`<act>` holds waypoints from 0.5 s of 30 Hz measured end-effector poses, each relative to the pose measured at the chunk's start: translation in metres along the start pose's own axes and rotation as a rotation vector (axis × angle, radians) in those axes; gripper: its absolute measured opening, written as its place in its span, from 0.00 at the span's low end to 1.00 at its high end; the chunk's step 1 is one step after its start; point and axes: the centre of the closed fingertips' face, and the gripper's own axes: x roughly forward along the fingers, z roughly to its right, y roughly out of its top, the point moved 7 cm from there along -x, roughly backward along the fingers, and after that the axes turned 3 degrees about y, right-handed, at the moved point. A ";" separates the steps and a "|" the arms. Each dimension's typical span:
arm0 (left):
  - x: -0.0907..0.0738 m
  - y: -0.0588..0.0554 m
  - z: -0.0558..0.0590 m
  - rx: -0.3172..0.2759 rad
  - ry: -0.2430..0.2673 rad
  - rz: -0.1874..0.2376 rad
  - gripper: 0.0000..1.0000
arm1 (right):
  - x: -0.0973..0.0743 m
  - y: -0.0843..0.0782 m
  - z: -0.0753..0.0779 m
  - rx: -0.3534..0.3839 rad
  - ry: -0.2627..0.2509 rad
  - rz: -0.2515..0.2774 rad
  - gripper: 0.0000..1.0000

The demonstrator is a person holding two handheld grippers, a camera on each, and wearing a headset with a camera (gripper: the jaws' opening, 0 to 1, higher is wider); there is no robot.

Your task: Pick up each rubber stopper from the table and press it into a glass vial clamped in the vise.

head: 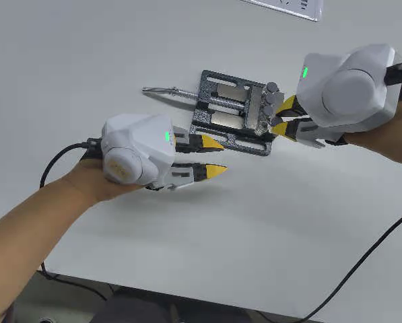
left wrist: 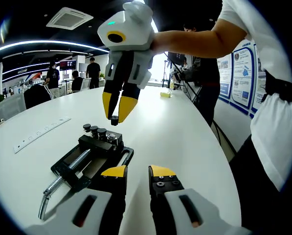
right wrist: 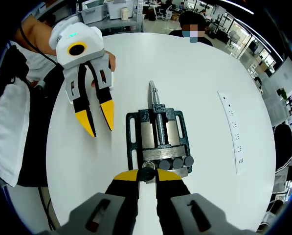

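A black vise (head: 217, 121) lies on the white table and clamps a row of glass vials (head: 271, 104). Three of them carry dark rubber stoppers (right wrist: 176, 163). In the left gripper view my right gripper (left wrist: 114, 119) comes down from above, shut on a dark stopper (left wrist: 114, 120) just over the end vial (left wrist: 112, 139) of the row. The right gripper view shows that gripper (right wrist: 146, 176) closed around the stopper (right wrist: 146, 172) at the vise's near jaw. My left gripper (head: 213, 158) hovers open beside the vise (right wrist: 158, 132), with nothing between its yellow tips (right wrist: 90, 122).
The vise's screw handle (head: 167, 91) sticks out to the left. A white power strip (right wrist: 232, 132) lies on the table beyond the vise. Cables (head: 362, 269) trail off the table's near edge. People stand at desks in the background.
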 end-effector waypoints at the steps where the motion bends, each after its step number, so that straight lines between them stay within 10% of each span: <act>1: 0.000 0.000 0.000 -0.001 0.000 -0.001 0.14 | 0.002 0.000 0.001 0.000 0.002 -0.001 0.12; 15: -0.001 -0.006 -0.005 -0.020 0.016 -0.005 0.14 | 0.016 -0.001 0.004 -0.012 0.026 -0.010 0.12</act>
